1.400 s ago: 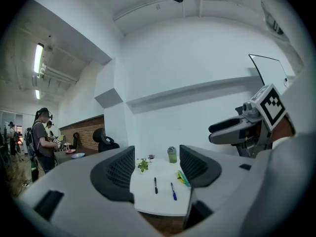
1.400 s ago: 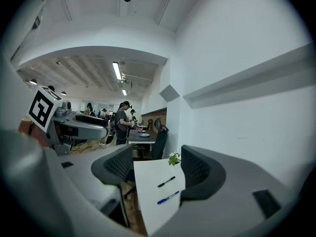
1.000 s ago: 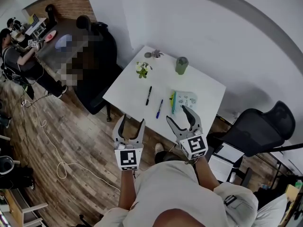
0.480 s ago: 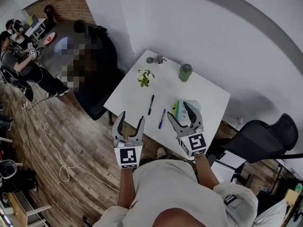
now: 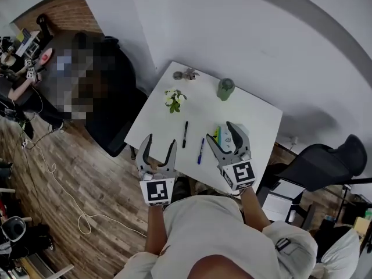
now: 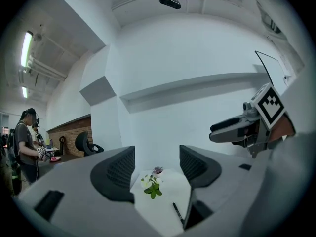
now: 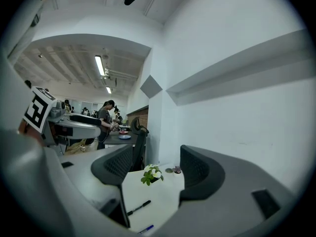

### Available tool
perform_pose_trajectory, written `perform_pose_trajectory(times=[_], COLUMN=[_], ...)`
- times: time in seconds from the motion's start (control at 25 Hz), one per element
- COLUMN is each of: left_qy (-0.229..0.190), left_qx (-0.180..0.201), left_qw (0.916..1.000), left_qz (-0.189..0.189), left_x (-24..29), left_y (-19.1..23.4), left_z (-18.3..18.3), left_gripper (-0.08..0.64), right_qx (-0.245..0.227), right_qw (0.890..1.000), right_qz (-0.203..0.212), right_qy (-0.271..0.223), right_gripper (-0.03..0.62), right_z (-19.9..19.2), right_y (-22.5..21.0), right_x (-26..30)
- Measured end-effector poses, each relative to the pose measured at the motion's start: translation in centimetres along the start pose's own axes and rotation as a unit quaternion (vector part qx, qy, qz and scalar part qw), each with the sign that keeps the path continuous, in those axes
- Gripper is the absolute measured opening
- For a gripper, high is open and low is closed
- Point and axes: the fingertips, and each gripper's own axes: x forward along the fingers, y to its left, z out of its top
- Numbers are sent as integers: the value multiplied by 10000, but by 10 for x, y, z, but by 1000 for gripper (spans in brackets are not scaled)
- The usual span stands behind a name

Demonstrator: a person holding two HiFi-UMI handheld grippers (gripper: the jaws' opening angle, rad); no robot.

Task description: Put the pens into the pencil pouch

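Observation:
A black pen point(image 5: 185, 134) and a blue pen point(image 5: 200, 150) lie side by side on the white table point(image 5: 256, 118). To their right is the pale pencil pouch point(image 5: 223, 133), with a green pen along its left edge, partly hidden behind my right gripper point(image 5: 220, 131). That gripper hangs open and empty over the table's near edge. My left gripper point(image 5: 160, 141) is open and empty too, just short of the table's near left edge. The left gripper view shows the black pen point(image 6: 177, 212) low between its jaws. Both the black pen point(image 7: 138, 208) and the blue pen point(image 7: 146, 228) show in the right gripper view.
A small potted plant point(image 5: 173, 99), a green cup point(image 5: 225, 88) and a small ornament point(image 5: 187, 73) stand on the far half of the table. Black office chairs stand at the left point(image 5: 116, 97) and right point(image 5: 325, 164). A cable point(image 5: 64, 190) trails over the wooden floor.
Both grippers have come forward to the table's near edge, still open and empty. The pens and pouch lie where they were.

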Motion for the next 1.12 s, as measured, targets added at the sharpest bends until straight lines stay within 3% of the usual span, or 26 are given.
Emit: perform_pose_trajectory(times=[0.56,0.88,1.12], left_qy=[-10,203,688], left_qx=[-162,-305,-333], left_qw=[9926,9831,9769], left_qz=[-1203,-1791,-1998], left_x=[86,122,128], left_y=[54,46,26], left_z=[-39,-70,-107], left_gripper=[304,340,362], right_qx=[-82,-37,159], right_qw=[9932,9841,9810], right_qz=[-1014,-1470,-1416], right_qy=[566,992,1314], right_gripper=[315,361,382], right_z=[-19,-44,-77], right_y=[-8,-21,-23], right_x=[67,74,73])
